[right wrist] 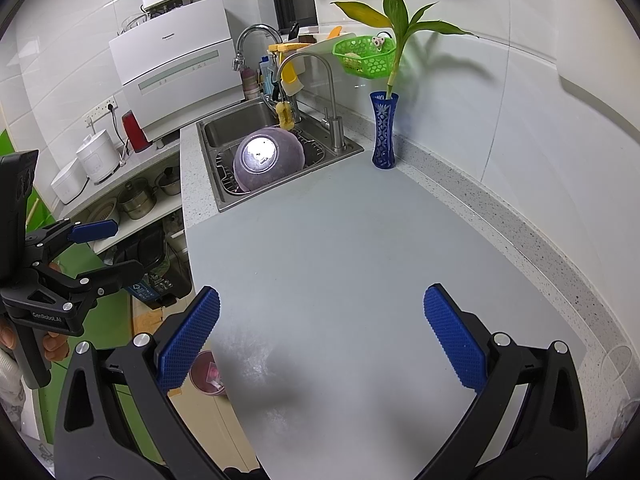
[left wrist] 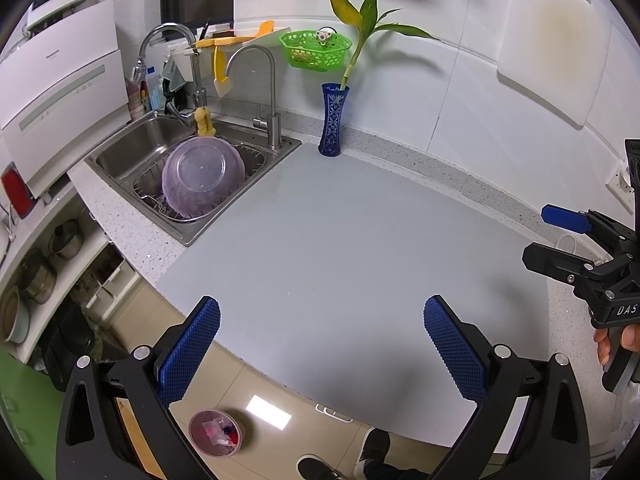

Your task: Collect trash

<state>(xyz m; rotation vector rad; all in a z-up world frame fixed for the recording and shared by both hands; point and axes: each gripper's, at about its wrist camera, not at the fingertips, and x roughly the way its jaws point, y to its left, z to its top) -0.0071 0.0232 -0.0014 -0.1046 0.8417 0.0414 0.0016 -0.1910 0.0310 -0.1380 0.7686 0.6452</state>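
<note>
A small pink trash bin [left wrist: 216, 433] stands on the floor below the counter's front edge, with scraps of trash inside; it also shows in the right wrist view [right wrist: 206, 372], partly hidden by the counter. My left gripper [left wrist: 322, 350] is open and empty above the counter's front edge. My right gripper [right wrist: 322, 344] is open and empty above the grey counter mat [right wrist: 340, 248]. The right gripper shows at the right edge of the left wrist view [left wrist: 560, 240], open. The left gripper shows at the left of the right wrist view [right wrist: 108, 248], open. No loose trash shows on the mat.
A steel sink [left wrist: 132, 148] holds an upturned purple bowl [left wrist: 202, 176] in a rack. A blue vase [left wrist: 333, 120] with a bamboo stalk stands at the back. A green basket [left wrist: 316, 49] hangs on the wall. Pots sit on shelves at the left [right wrist: 138, 198].
</note>
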